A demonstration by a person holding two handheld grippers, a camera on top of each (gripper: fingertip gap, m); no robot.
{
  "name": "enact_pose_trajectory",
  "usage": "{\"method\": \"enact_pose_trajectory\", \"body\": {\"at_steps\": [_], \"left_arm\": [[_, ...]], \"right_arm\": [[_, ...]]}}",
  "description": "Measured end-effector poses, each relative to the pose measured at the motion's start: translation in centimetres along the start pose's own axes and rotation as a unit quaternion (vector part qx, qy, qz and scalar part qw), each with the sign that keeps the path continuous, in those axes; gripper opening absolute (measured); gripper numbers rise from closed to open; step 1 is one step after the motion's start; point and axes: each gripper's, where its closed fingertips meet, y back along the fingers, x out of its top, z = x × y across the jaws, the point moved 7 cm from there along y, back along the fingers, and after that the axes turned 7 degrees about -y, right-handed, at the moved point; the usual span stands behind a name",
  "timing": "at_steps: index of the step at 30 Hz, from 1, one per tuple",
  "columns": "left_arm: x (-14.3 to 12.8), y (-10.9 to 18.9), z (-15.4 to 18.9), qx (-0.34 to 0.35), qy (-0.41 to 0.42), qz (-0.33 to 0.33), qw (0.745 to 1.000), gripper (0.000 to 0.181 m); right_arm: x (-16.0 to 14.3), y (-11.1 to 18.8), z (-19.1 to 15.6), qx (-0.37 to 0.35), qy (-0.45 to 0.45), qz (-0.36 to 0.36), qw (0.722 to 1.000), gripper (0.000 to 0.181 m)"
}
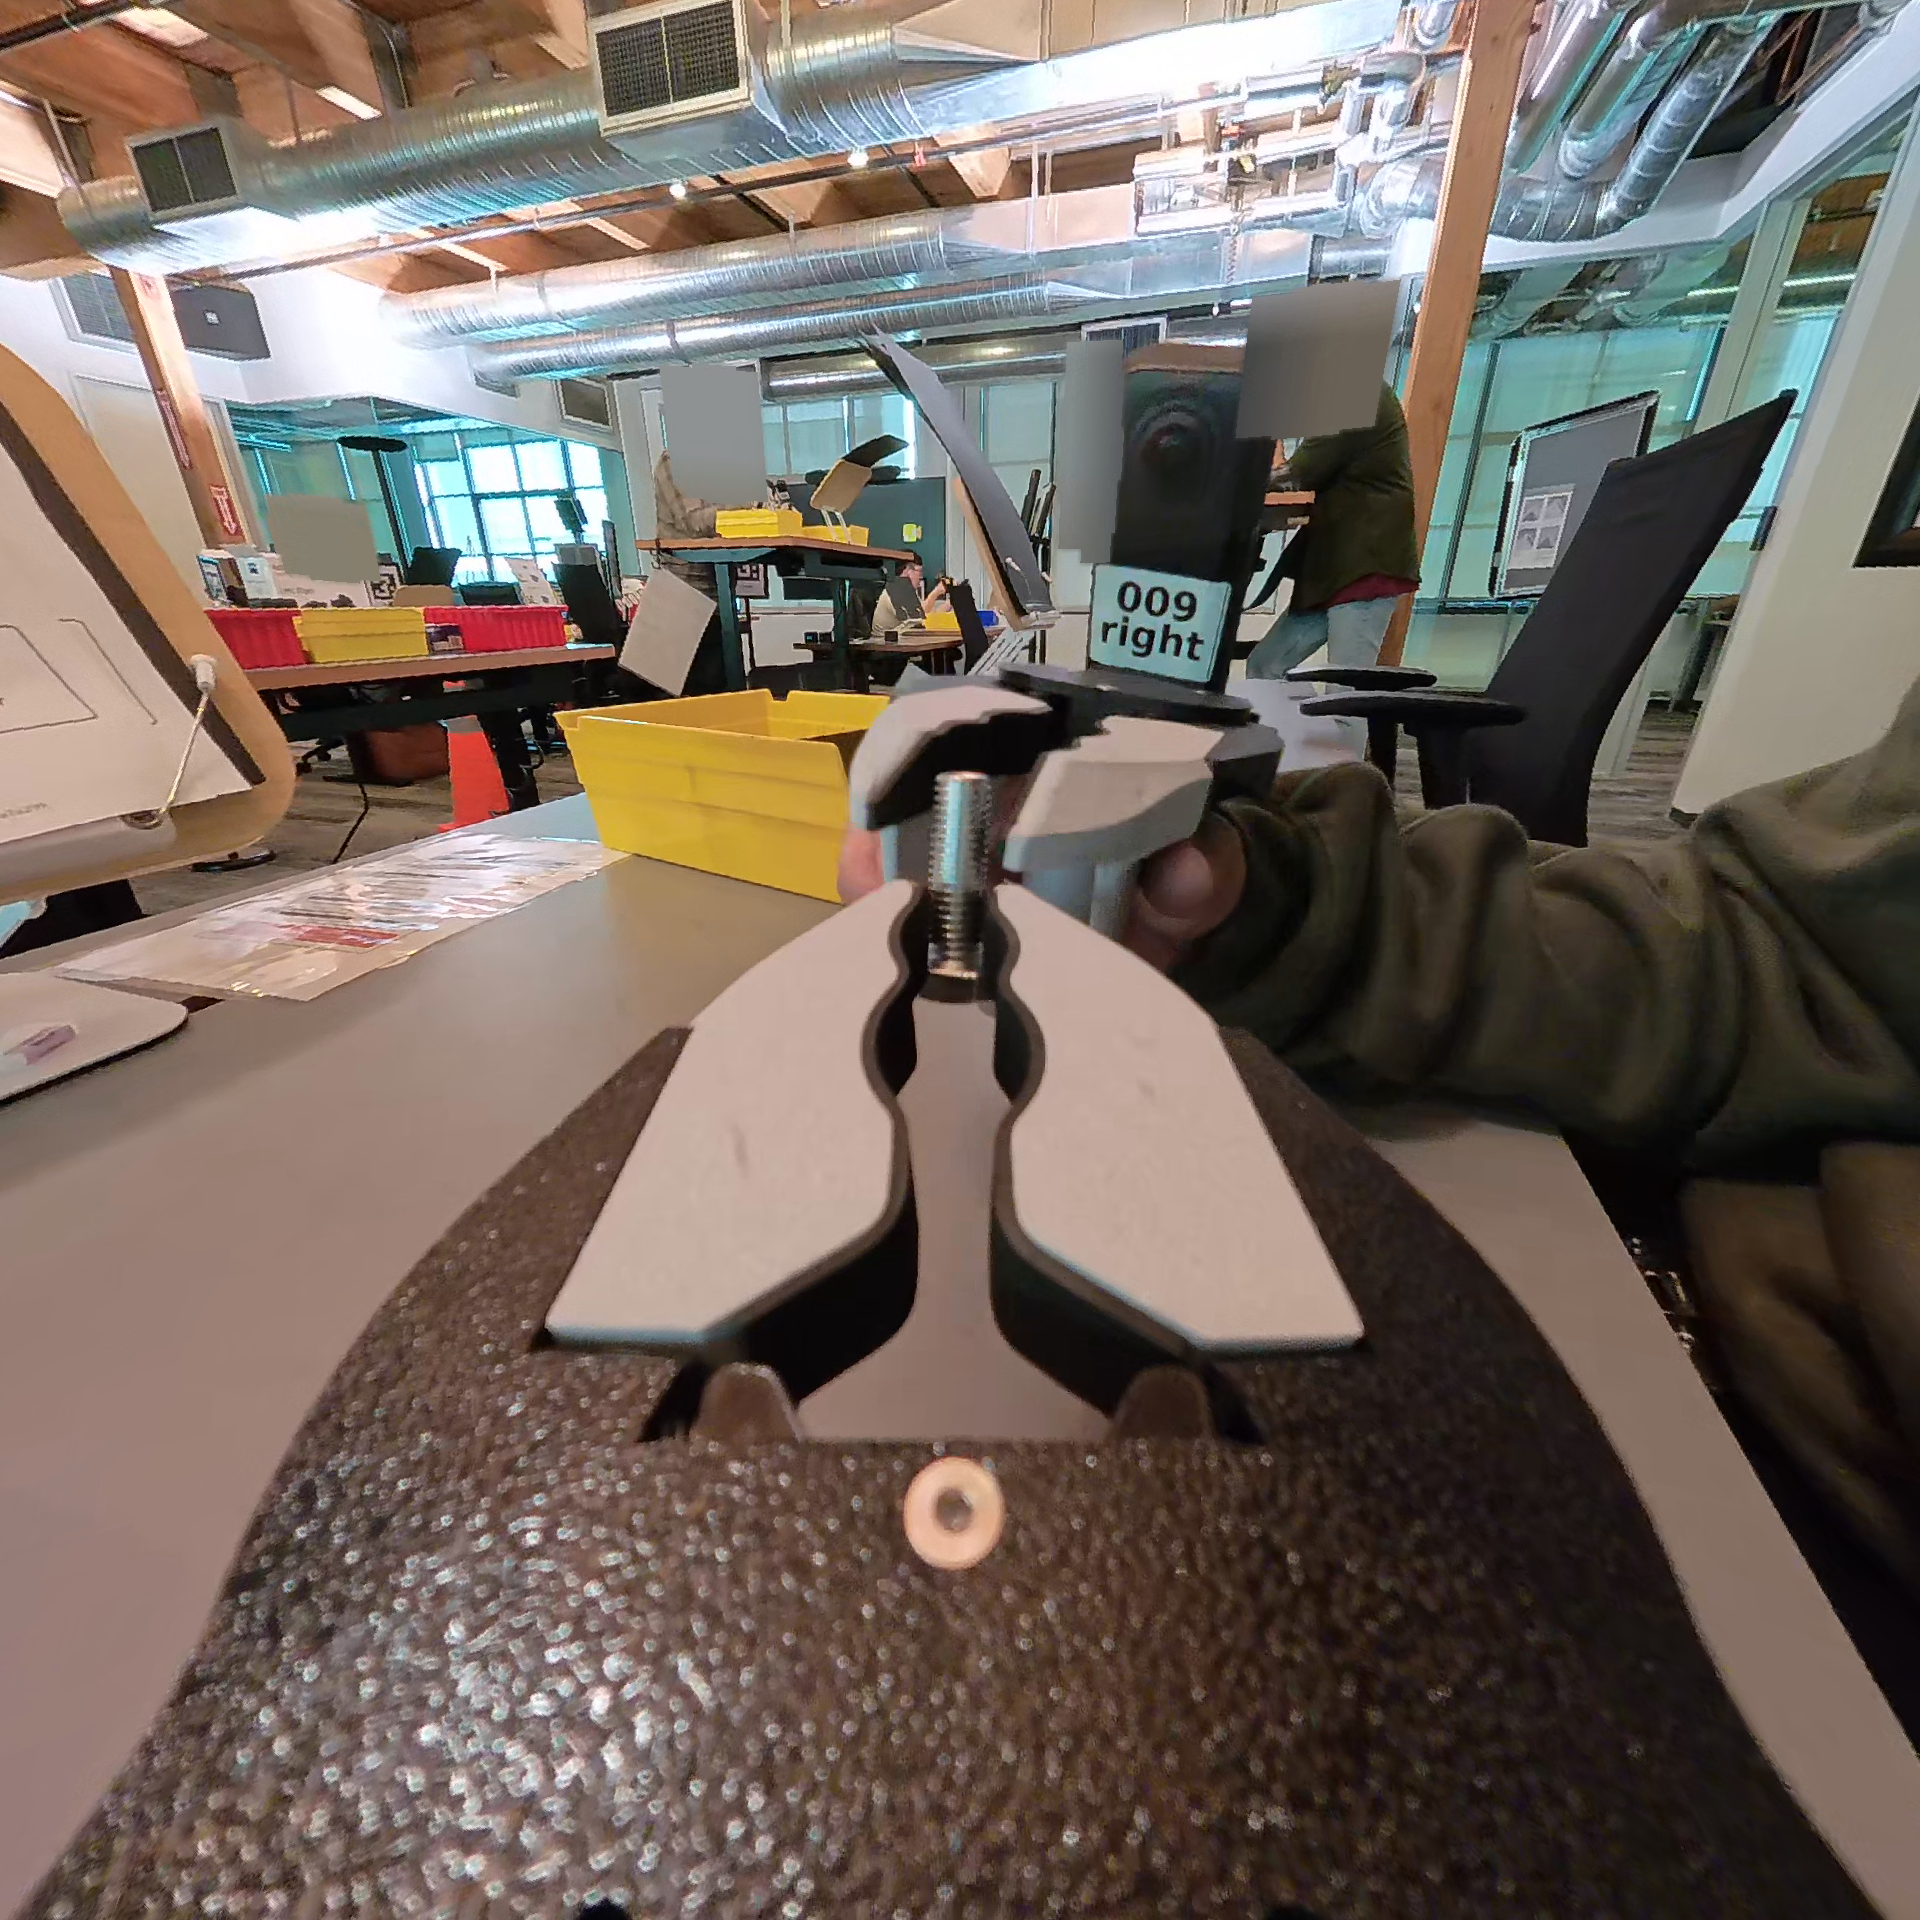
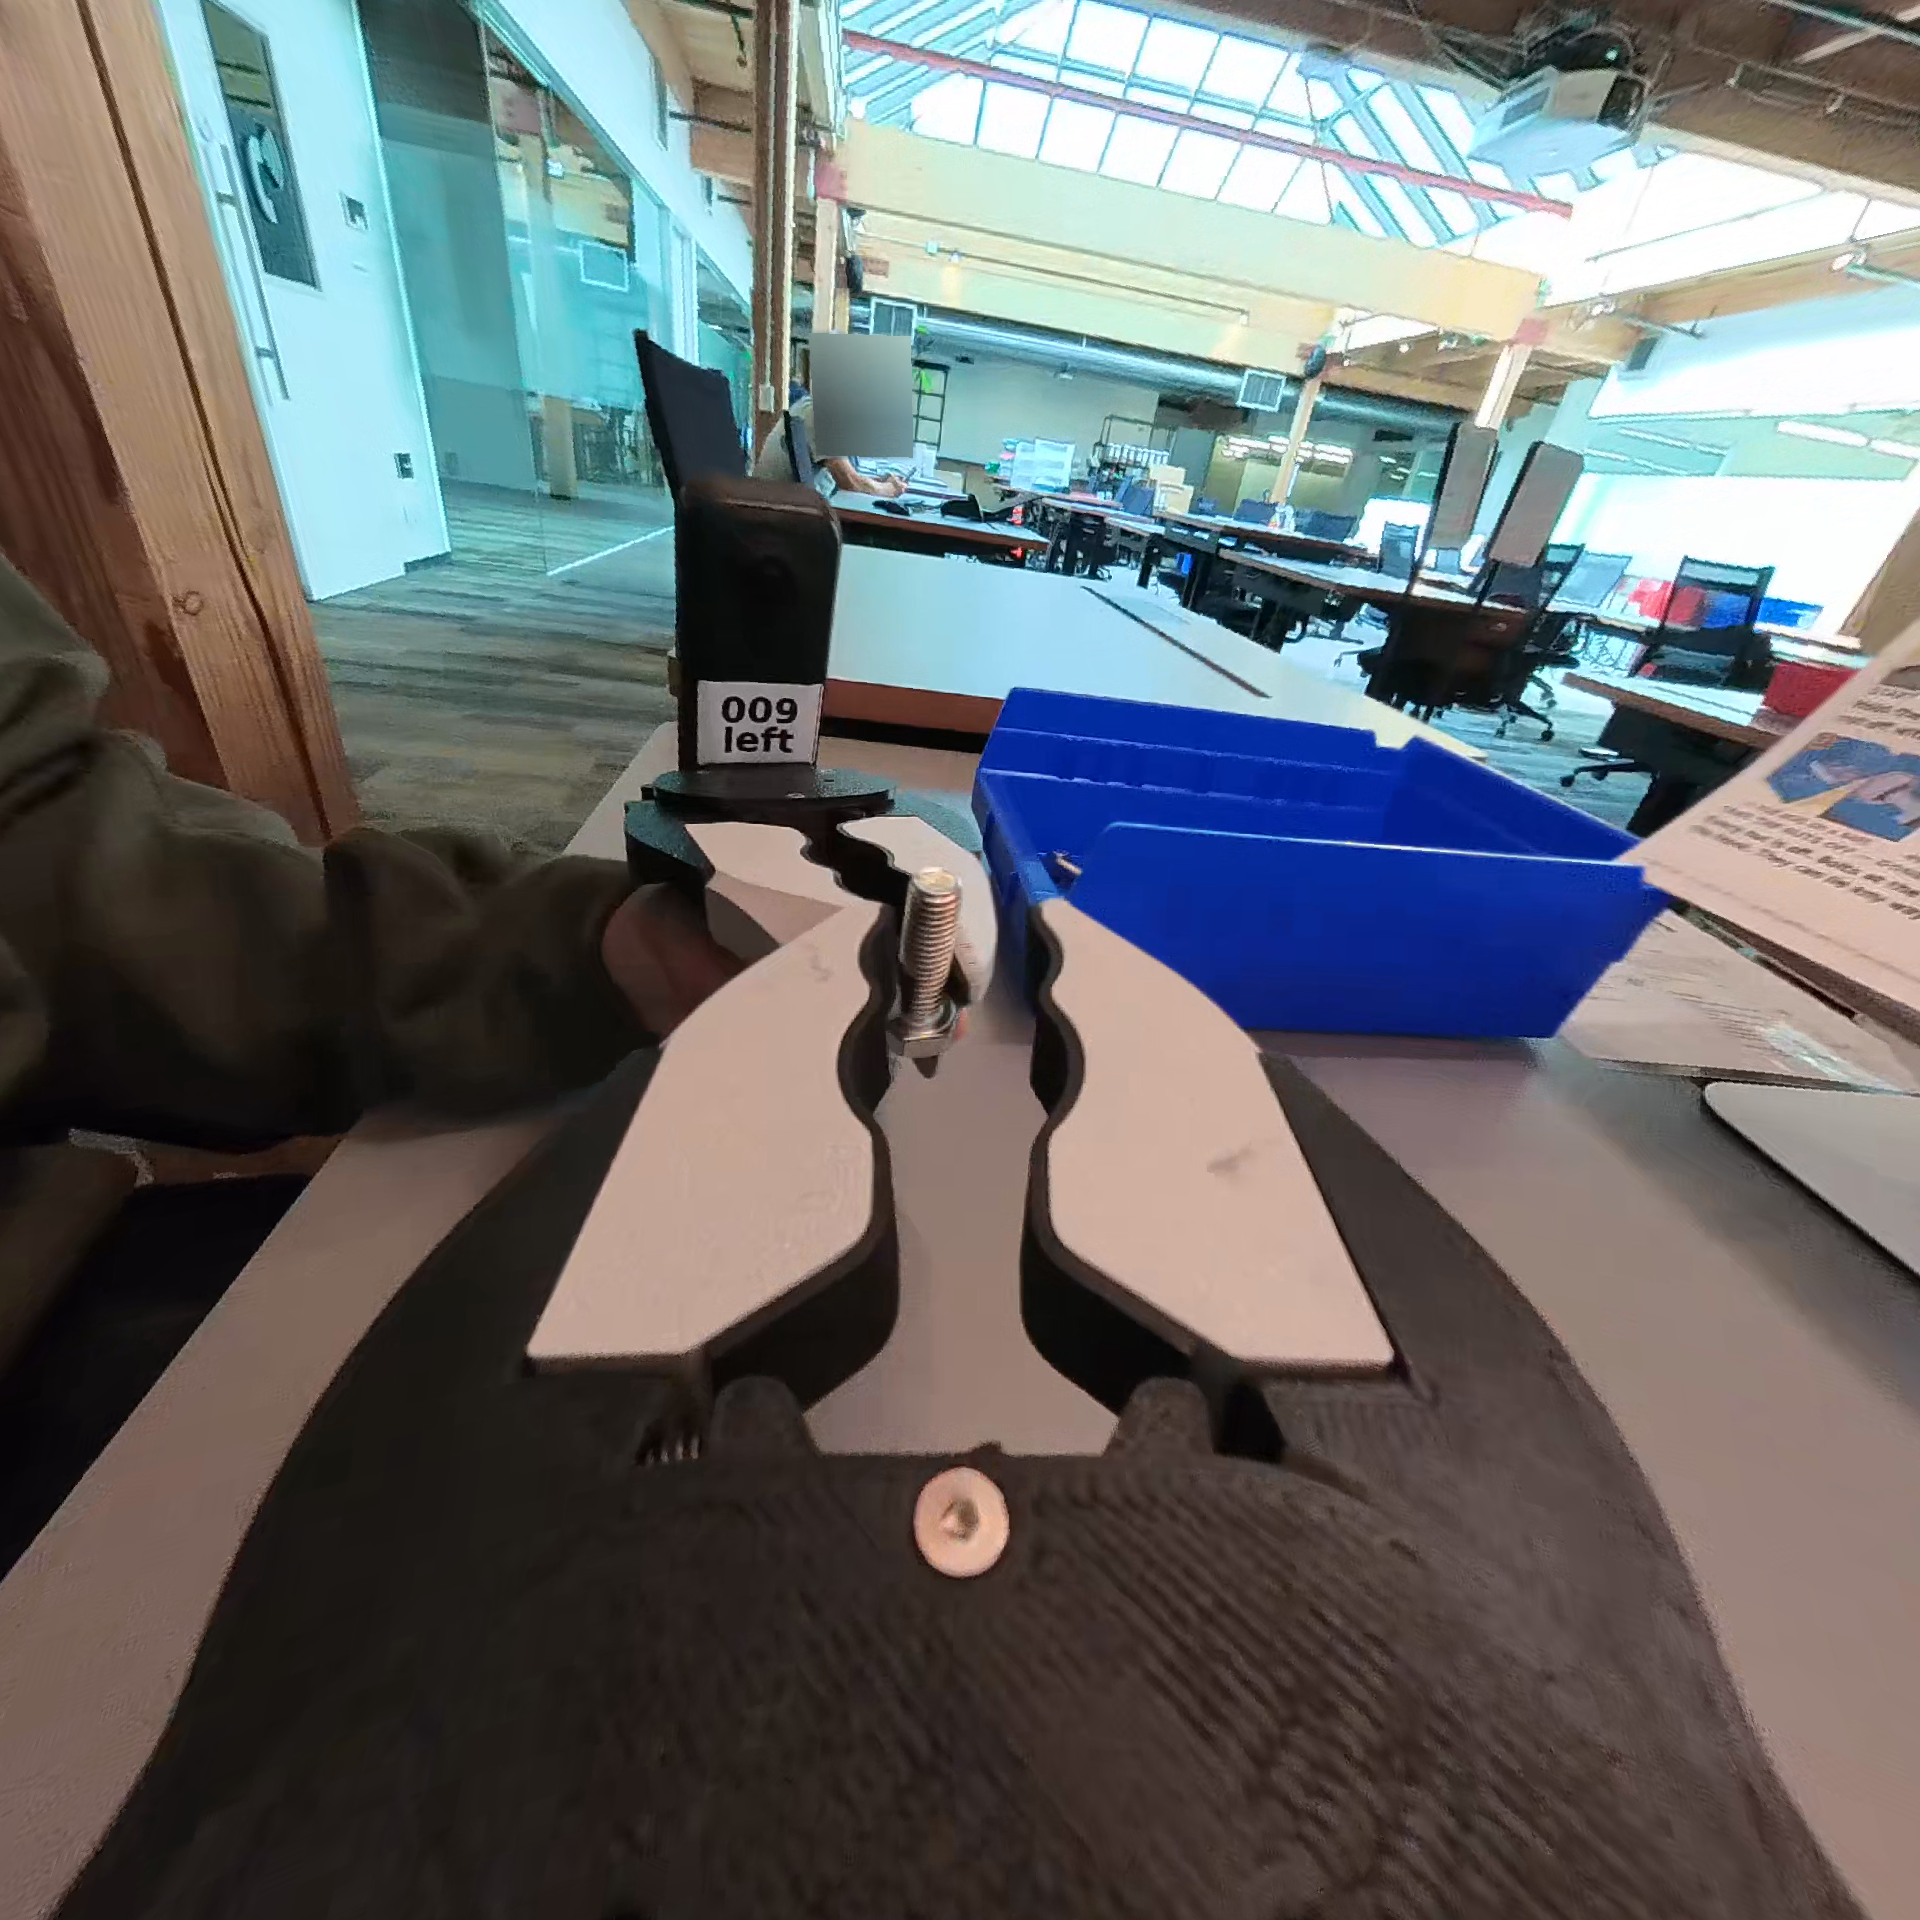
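A silver threaded bolt [image 1: 958, 873] stands upright above the grey table [image 1: 312, 1195]. My left gripper [image 1: 951, 920] is shut on its lower end. The bolt also shows in the right wrist view [image 2: 927, 951], with a hex nut [image 2: 920, 1027] near its lower end. My right gripper [image 2: 961, 935] is open, with one finger on each side of the bolt. Its left finger [image 2: 790, 1039] is close beside the nut; I cannot tell if they touch. From the left wrist view, the right gripper [image 1: 997, 790] faces me, around the bolt's top. The left gripper [image 2: 831, 857] appears behind the bolt.
A yellow bin [image 1: 717, 800] stands on the table beyond the grippers. A blue bin [image 2: 1299, 894] stands at the right in the right wrist view. Laminated sheets [image 1: 343, 914] lie at the left. A propped printed card [image 2: 1818, 810] stands at the right. A black chair [image 1: 1600, 623] stands behind the table. My left and right fingertips are right by each other. Both grippers' tips are roughly 40 cm from the propped printed card [image 2: 1818, 810].
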Motion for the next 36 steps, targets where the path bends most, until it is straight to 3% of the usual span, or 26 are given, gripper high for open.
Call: {"method": "enact_pose_trajectory", "body": {"at_steps": [4,11,13,15,17,20,24,26,29,31,33,36], "left_arm": [[0.0,0.0,-0.1,0.000,0.003,0.003,1.000,0.009],[0.0,0.0,-0.4,0.036,-0.003,0.009,0.999,0.010],[0.1,0.0,-0.7,0.071,-0.015,0.017,0.997,0.024],[0.2,0.2,-1.0,0.094,-0.027,0.012,0.995,0.036],[0.0,0.4,-0.9,0.090,-0.033,-0.004,0.995,0.034],[0.0,0.6,-1.0,0.097,-0.039,-0.009,0.994,0.030],[-0.1,0.6,-1.3,0.096,-0.025,-0.009,0.995,0.028],[-0.1,0.6,-1.3,0.098,-0.024,-0.007,0.995,0.028],[0.0,0.7,-1.3,0.099,-0.027,-0.004,0.995,0.025],[0.0,0.7,-1.2,0.101,-0.030,-0.007,0.994,0.025],[0.0,0.7,-1.2,0.102,-0.032,-0.012,0.994,0.025],[-0.1,0.8,-1.2,0.106,-0.036,-0.019,0.994,0.025]], "right_arm": [[0.1,-0.1,-0.3,0.009,-0.004,0.024,1.000,0.010],[0.2,-0.2,-0.3,-0.006,0.025,0.019,0.999,0.009],[0.3,-0.1,0.2,-0.044,0.036,0.018,0.998,0.009],[0.8,1.2,1.7,-0.132,0.063,0.012,0.989,0.009],[1.8,4.5,4.2,-0.288,0.111,-0.014,0.951,0.009],[4.3,12.3,8.7,-0.503,0.178,-0.116,0.838,0.009],[6.4,22.1,16.1,-0.637,0.172,-0.224,0.718,0.010],[6.0,25.7,20.0,-0.659,0.157,-0.277,0.681,0.010],[4.6,28.8,24.4,-0.663,0.144,-0.331,0.656,0.010],[3.3,29.8,26.4,-0.660,0.125,-0.350,0.653,0.010],[2.3,30.4,27.4,-0.678,0.088,-0.331,0.650,0.023],[3.3,29.1,26.2,-0.694,0.073,-0.244,0.674,0.041]]}}
